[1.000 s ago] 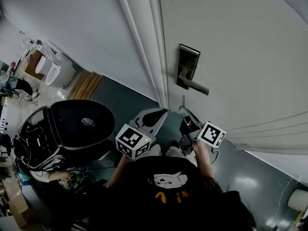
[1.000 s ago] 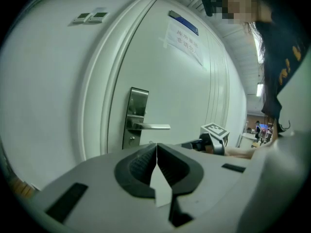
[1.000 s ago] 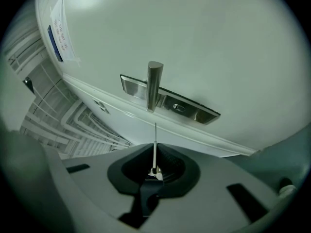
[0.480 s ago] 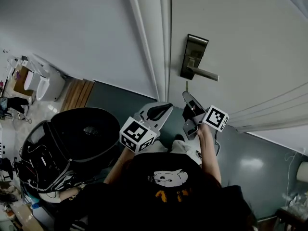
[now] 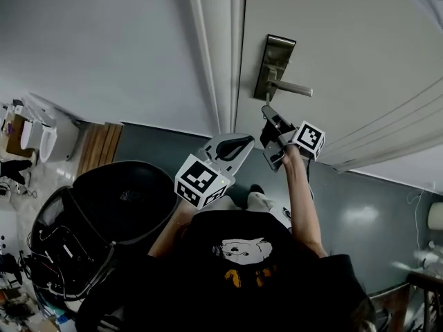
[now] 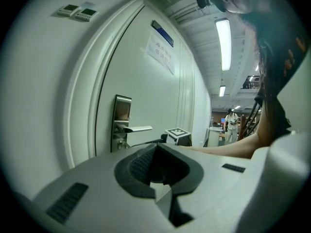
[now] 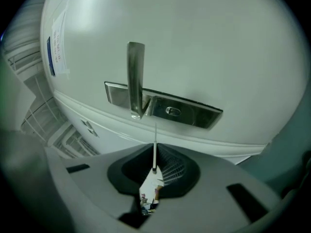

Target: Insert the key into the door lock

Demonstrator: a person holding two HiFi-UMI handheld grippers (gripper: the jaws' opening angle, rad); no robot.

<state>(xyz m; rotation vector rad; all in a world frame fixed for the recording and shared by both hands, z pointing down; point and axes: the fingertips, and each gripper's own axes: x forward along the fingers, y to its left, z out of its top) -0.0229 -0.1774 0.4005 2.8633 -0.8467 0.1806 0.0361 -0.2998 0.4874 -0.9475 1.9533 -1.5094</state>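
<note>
Right tool [image 7: 154, 170] pinches the key [image 7: 155, 147]. Only its thin blade shows, the tip just short of the lock plate [image 7: 183, 111], off its keyhole [image 7: 172, 111]. Left tool [image 6: 156, 168], closed and empty, hangs well apart from the plate.

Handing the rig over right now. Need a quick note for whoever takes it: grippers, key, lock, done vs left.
Right gripper: shut on the key, blade pointing at the door.
Left gripper: shut, empty, back from the door.
Lock plate with keyhole sits beside the lever handle. The key tip is short of the keyhole, not in it.
Done: key gripped and close to the lock.
Left: line the tip up with the keyhole and push it in.
</note>
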